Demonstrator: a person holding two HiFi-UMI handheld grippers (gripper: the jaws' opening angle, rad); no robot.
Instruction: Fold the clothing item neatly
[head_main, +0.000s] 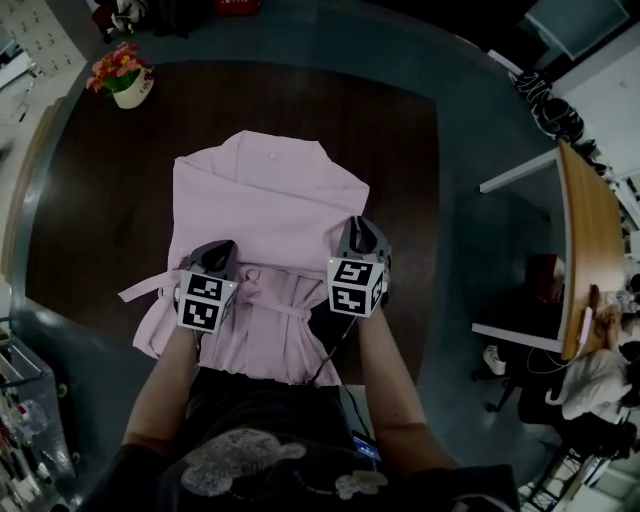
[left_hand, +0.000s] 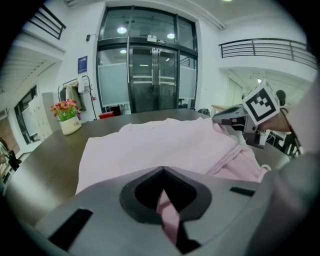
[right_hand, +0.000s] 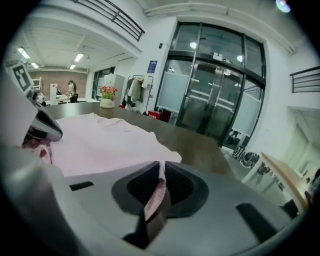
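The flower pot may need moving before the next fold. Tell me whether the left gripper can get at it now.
Probably not. The left gripper has its jaws shut on the pink garment, and the flower pot stands far across the table. Nothing blocks the way.

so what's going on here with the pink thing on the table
A person is folding a pink garment spread on a dark table, with tongs in each hand. The left tongs and the right tongs are each shut on a pinch of the pink cloth, on the part nearest the person. The far part lies flat; the near part is bunched, not yet neatly folded. A pot of flowers stands at the table's far left.
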